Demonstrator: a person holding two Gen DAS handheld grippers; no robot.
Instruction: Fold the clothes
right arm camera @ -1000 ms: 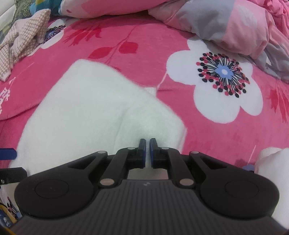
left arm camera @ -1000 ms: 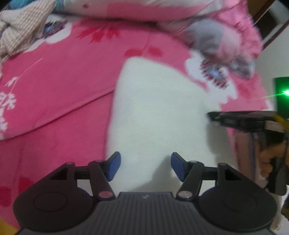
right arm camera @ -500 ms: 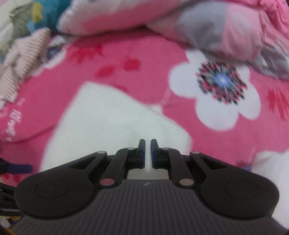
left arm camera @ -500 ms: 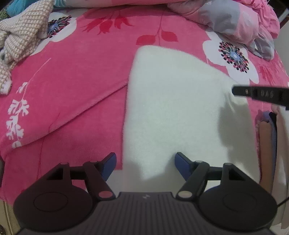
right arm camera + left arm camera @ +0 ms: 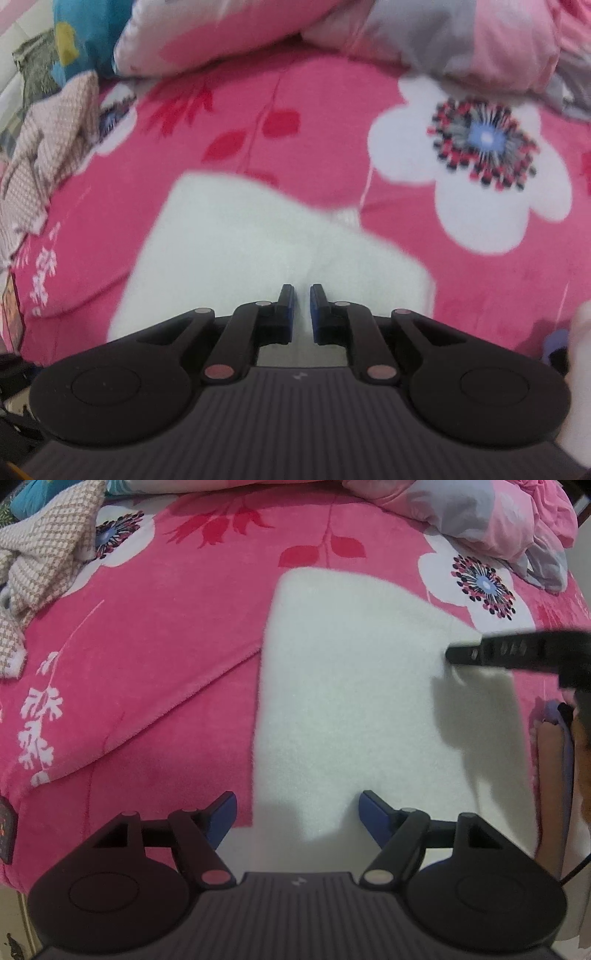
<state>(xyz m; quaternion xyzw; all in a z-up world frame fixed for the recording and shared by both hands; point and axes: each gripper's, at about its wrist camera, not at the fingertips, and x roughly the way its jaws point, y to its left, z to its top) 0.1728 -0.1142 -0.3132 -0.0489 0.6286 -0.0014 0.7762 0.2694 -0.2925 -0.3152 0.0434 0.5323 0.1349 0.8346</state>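
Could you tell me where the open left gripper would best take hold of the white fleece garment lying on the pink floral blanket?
Probably the near-left corner of the white fleece garment, coming in low from the near side. That straight left edge lies flat on the pink floral blanket and ends between the fingertips of the open left gripper. The right gripper is at the far-right edge, so a matching corner keeps the fold square.

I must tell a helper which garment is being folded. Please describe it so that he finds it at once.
On the pink floral blanket, look near its front edge, below the crumpled quilt. The white fleece garment lies flat there, plain and unpatterned, unlike the checked beige cloth bunched at far left.
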